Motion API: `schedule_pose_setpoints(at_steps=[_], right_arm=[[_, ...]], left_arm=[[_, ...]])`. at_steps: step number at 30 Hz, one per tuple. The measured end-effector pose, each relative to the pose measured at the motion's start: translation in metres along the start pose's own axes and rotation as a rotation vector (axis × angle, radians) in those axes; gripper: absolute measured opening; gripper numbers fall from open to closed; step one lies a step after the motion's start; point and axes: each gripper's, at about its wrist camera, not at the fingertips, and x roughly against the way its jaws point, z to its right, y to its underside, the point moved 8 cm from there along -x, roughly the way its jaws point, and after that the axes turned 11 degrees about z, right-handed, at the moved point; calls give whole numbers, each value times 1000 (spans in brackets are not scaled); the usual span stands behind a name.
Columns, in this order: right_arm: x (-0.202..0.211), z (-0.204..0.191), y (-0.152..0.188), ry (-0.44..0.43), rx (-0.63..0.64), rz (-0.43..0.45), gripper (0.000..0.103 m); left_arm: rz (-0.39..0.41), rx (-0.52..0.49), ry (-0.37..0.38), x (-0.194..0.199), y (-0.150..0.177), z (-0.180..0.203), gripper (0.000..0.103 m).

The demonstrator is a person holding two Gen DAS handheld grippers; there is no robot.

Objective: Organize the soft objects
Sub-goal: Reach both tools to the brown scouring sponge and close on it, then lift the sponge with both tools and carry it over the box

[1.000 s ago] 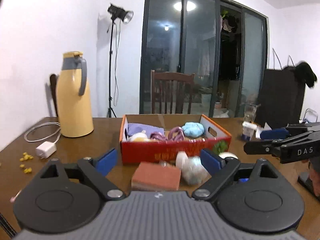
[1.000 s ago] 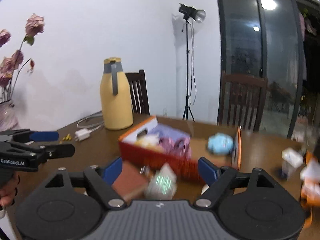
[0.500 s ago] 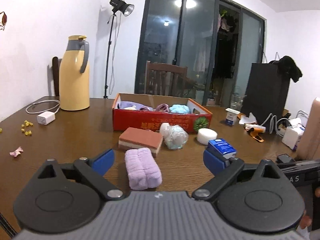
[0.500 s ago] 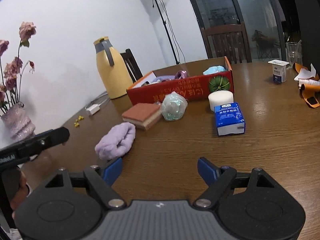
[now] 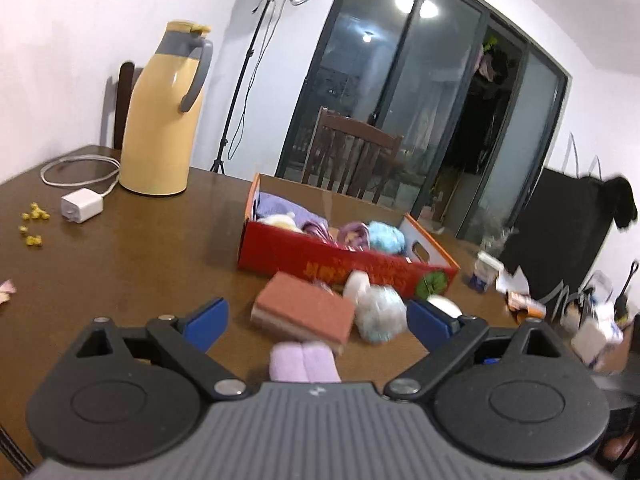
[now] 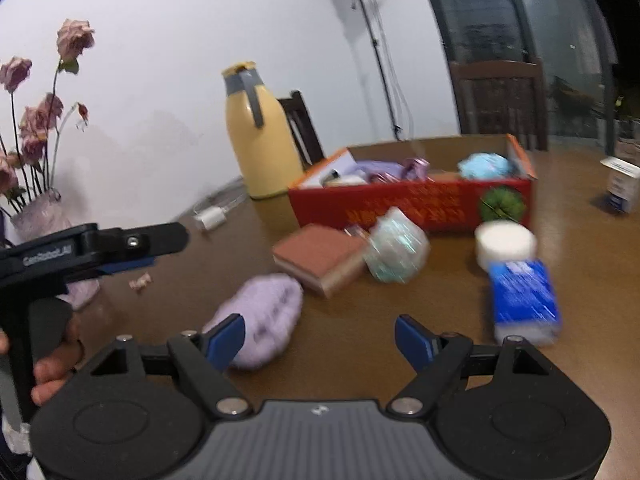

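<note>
A red cardboard box (image 5: 344, 264) (image 6: 412, 200) holds several soft items, among them a light-blue one (image 5: 386, 236). In front of it on the wooden table lie a brick-red sponge (image 5: 304, 312) (image 6: 320, 256), a pale mesh pouf (image 5: 378, 312) (image 6: 396, 256), a white round pad (image 6: 506, 240) and a blue tissue pack (image 6: 524, 300). A purple rolled towel (image 5: 302, 362) (image 6: 264, 312) lies nearest. My left gripper (image 5: 318, 320) is open, with the towel just below and between its fingers. My right gripper (image 6: 320, 340) is open over bare table, the towel beside its left finger.
A yellow thermos jug (image 5: 164, 120) (image 6: 260, 136) stands at the back left, near a white charger and cable (image 5: 82, 208). A vase of pink flowers (image 6: 36, 220) is at the far left. A small carton (image 6: 620, 184) and loose clutter (image 5: 592, 320) sit on the right. Chairs stand behind the table.
Both grippers pulled back from the box, then came forward and lower again. The views have tilted. The towel now lies closer under the left gripper's fingers.
</note>
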Motion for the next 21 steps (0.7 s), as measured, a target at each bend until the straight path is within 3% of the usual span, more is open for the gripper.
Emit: schedule_pose_setpoints(at_steps=[3,8,11,12,13,17,21], right_arm=[[-47,8,-4,-20,-98,-16,74],[-108,21,-3,-3,-207,-55,63],[-130,31,-3,38,-223,-58,59],[-137,35,-2,36,-244,-74,58],[-141,38,0,31,-264,-80,53],[-145,41,-1,45,-257,-55,47],[-129,32,-17,22,-215,-18,44]], left_arm=[[-43,23,24,-44,-1,-16,97],[-133,51,34,-106,12,-35,82],[-200,74,65,-134,23,-40,69],[-225,84,61,-141,28,-42,60],[-248,87,60,-147,32,-44,50],[-240,93,56,-146,37,-46,42],[-185,96,67,-119,15,-34,37]])
